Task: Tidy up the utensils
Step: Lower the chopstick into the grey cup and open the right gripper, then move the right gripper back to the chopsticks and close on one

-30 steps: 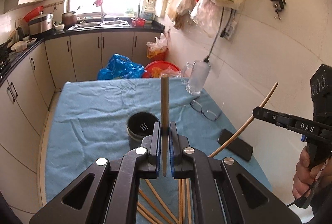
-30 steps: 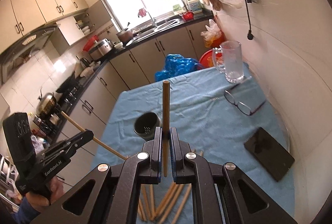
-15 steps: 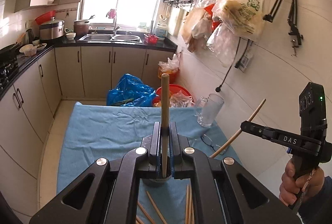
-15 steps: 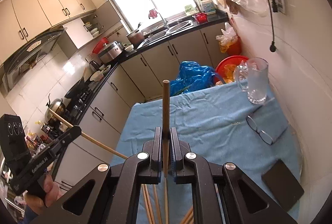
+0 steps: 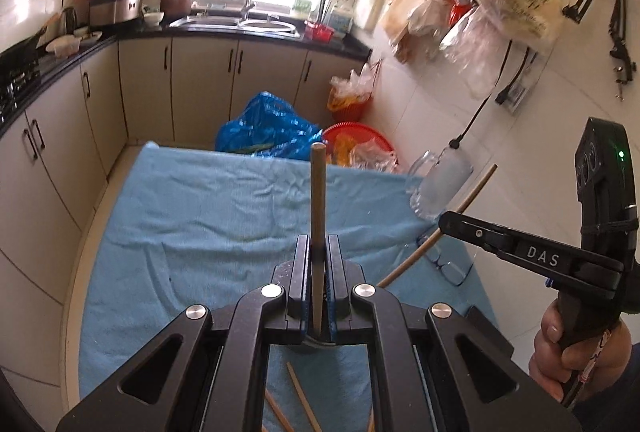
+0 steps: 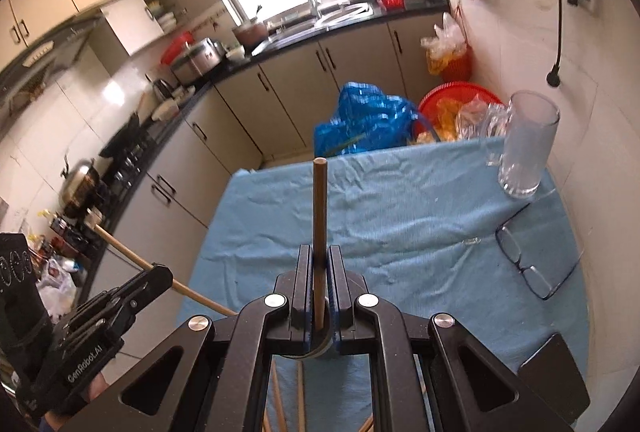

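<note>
My left gripper is shut on a wooden chopstick that stands upright between its jaws. My right gripper is shut on another wooden chopstick, also upright. Each gripper shows in the other's view: the right gripper with its slanted chopstick, the left gripper with its chopstick. Both hang above the blue-clothed table. The dark utensil cup is mostly hidden under the left jaws; a rim edge shows under the right. Several loose chopsticks lie on the cloth below.
A glass mug stands at the table's far right corner. Eyeglasses and a black phone lie along the right side near the tiled wall. Blue bag and red basket sit on the floor beyond the table.
Both grippers have risen and tilted back with their chopsticks still clamped. The cup, in plain sight a second ago, is now mostly hidden under the jaws.
</note>
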A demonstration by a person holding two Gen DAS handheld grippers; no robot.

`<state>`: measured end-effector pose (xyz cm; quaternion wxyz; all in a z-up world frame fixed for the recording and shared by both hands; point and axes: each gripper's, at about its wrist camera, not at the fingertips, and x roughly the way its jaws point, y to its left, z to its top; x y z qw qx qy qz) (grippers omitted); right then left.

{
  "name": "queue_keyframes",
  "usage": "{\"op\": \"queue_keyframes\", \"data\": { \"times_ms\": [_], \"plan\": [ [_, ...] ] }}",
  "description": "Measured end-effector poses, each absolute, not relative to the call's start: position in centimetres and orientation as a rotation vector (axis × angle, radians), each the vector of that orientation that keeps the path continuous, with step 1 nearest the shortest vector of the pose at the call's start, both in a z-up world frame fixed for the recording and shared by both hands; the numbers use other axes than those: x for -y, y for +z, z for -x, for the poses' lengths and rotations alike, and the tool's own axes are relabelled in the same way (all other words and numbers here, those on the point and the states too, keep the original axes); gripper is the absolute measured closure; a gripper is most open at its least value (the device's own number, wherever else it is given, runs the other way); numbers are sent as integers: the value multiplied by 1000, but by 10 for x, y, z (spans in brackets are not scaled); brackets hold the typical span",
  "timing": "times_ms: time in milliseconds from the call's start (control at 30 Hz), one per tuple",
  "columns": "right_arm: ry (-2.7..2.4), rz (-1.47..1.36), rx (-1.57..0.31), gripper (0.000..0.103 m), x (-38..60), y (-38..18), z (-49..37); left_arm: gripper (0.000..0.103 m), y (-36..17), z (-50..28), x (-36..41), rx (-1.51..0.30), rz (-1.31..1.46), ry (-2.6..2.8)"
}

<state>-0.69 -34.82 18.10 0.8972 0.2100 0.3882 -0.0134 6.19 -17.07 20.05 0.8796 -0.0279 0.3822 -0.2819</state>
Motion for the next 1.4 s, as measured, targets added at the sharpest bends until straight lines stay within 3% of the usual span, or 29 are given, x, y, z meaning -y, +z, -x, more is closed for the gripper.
{"op": "queue_keyframes", "data": {
  "times_ms": [567, 633, 700, 833, 900, 1233, 1400],
  "plan": [
    [-25, -415, -899, 94, 341, 139, -17, 97, 165, -78, 168, -866, 63, -546],
    [-31, -413, -901, 87, 341, 140, -17, 97, 164, -78, 167, -869, 66, -546],
    [-34, -413, -896, 71, 342, 142, -16, 97, 165, -78, 167, -865, 66, -548],
    [-40, -409, -884, 57, 343, 149, -10, 97, 168, -75, 167, -855, 70, -557],
    [-42, -415, -873, 44, 345, 154, -7, 97, 170, -73, 168, -849, 67, -563],
    [-110, -363, -792, 24, 360, 186, 29, 97, 182, -63, 165, -821, 57, -589],
    [-245, -200, -690, 14, 357, 213, 65, 97, 195, -52, 158, -787, 60, -598]
  ]
}}
